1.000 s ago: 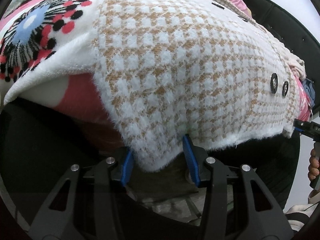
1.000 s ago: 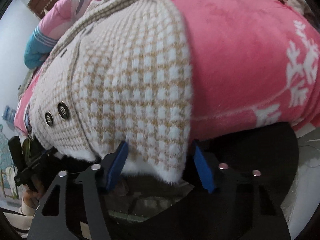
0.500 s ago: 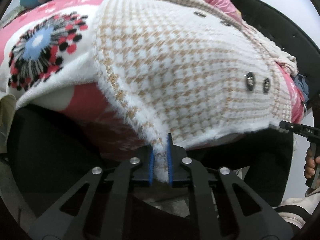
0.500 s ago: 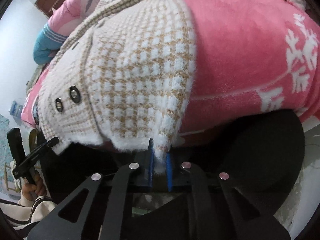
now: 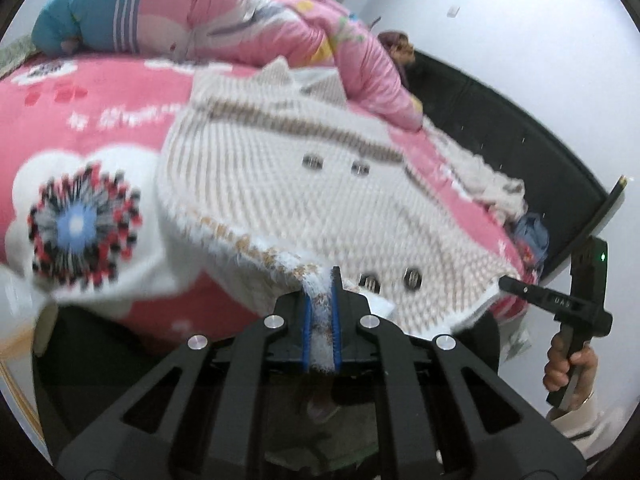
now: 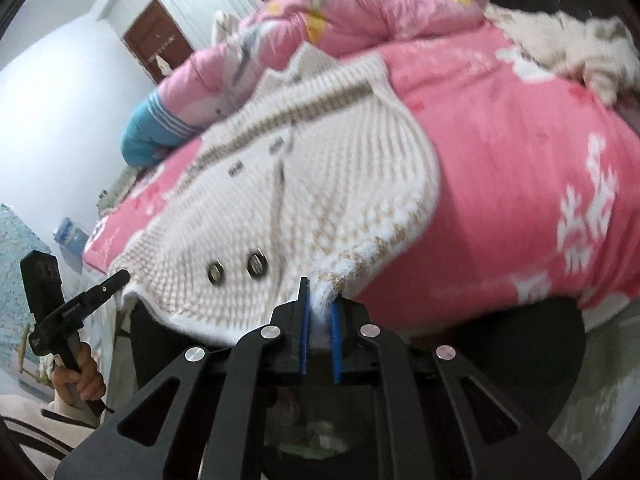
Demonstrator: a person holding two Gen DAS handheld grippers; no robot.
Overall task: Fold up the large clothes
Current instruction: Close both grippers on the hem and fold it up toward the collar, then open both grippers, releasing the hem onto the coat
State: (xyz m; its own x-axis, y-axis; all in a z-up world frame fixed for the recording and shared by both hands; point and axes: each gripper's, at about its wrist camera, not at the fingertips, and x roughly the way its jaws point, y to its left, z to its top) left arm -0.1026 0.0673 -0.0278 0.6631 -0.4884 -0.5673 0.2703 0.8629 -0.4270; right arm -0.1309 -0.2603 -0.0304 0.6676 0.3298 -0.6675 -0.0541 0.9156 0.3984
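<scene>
The fuzzy checked coat (image 5: 280, 184) lies on the bed's pink blanket (image 6: 520, 168). The left claw (image 5: 320, 312) and right claw (image 6: 320, 320) each pinch a bottom corner, probably to lift the hem and fold it over.

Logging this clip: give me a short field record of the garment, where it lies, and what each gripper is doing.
garment: checked knit cardigan, beige and white, dark buttons
surface: pink blanket on a bed
left gripper: shut on the cardigan's fuzzy hem
right gripper: shut on the hem at the other bottom corner
hem state: raised off the bed edge at both corners
behind garment: rolled pink quilt
image quality: motion blur
</scene>
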